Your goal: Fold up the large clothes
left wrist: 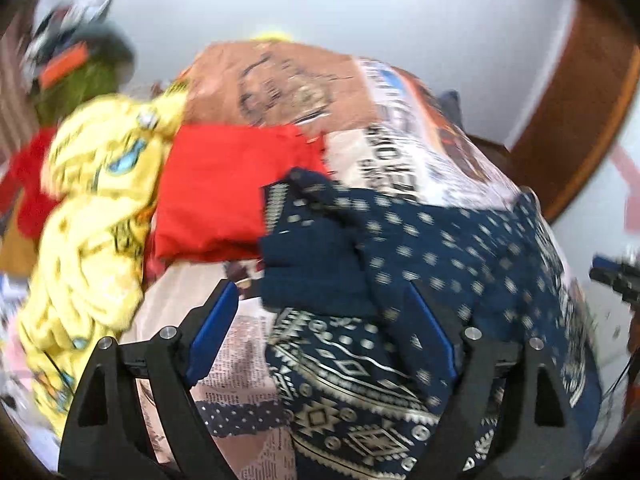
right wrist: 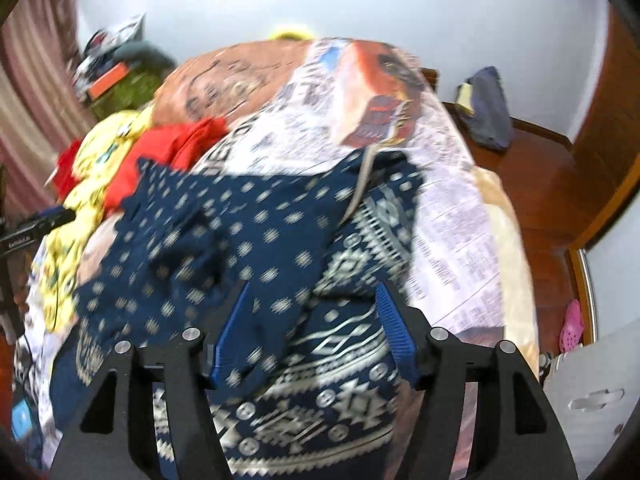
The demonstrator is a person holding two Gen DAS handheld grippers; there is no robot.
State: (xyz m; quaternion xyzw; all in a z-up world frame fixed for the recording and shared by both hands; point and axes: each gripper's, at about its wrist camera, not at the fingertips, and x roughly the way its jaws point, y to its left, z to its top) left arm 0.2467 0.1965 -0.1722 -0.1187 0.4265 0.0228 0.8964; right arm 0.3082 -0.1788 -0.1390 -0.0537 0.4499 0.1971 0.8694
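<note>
Both grippers are hovering over the bed with their jaws standing apart, and we are reading this as the pause between one fold and the next.

Starting at the left, we are seeing a yellow printed garment [left wrist: 92, 216] lying crumpled along the bed's left edge, with a red folded garment [left wrist: 224, 188] just beside it. Neither is being handled.

Moving right, our left gripper [left wrist: 320, 336] is spreading its blue pads wide: nothing is pressing between them, and the left pad [left wrist: 212, 332] is hanging over the bare printed bedspread [left wrist: 404, 140] while the other is sitting above dark cloth. The navy patterned garment [left wrist: 420, 264] is lying below and ahead of this gripper, mostly to its right, bunched rather than flat, with a loose flap turned toward the red pile.

Further right, our right gripper [right wrist: 316, 332] is also holding nothing, its pads parted over the same garment. From this view the cloth is running directly beneath the jaws and stretching away up-left, its banded hem nearest us.

We are judging that a fold has been laid down loosely and the cloth is not yet neat. The next move is calling for each gripper to find a fresh edge or corner, one at each side, pinch only the top layer, and draw it taut before folding over. Motion blur is keeping us from telling exactly where the edges lie.
</note>
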